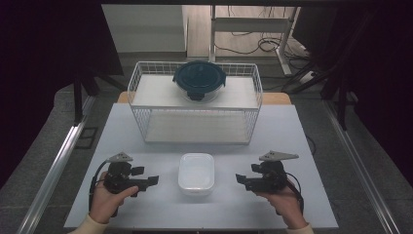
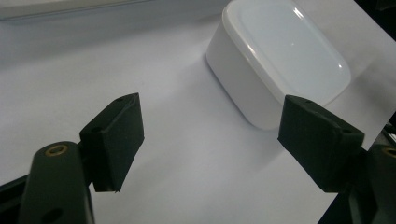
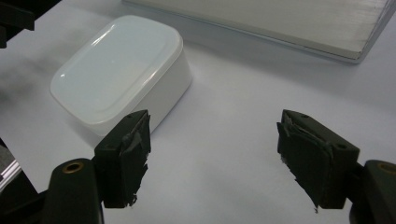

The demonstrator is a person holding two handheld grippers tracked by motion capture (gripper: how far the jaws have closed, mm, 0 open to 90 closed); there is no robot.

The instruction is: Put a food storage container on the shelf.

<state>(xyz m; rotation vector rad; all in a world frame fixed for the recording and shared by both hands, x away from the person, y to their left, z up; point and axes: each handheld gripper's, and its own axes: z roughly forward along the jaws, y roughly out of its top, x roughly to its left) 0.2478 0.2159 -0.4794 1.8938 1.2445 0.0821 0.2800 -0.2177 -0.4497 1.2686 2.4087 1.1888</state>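
A white lidded box (image 1: 196, 173) sits on the tabletop (image 1: 272, 131) between both hand-held grippers, its long axis running away from the person. The left hand-held gripper (image 1: 152, 181) and right hand-held gripper (image 1: 239, 178) gape empty, aimed at it. The high view adds a wire basket (image 1: 195, 105) holding a dark-lidded bowl (image 1: 199, 79).

This looks like a lab or test room set up for recording. A plain white counter (image 1: 272, 204) stands on grey carpet, flanked by aluminium rails (image 1: 56, 168) and dark curtains or screens at both sides. Beyond it, loose cables (image 1: 265, 46) trail across the floor beneath a white desk frame (image 1: 253, 24), with black stand legs (image 1: 316, 78) nearby.
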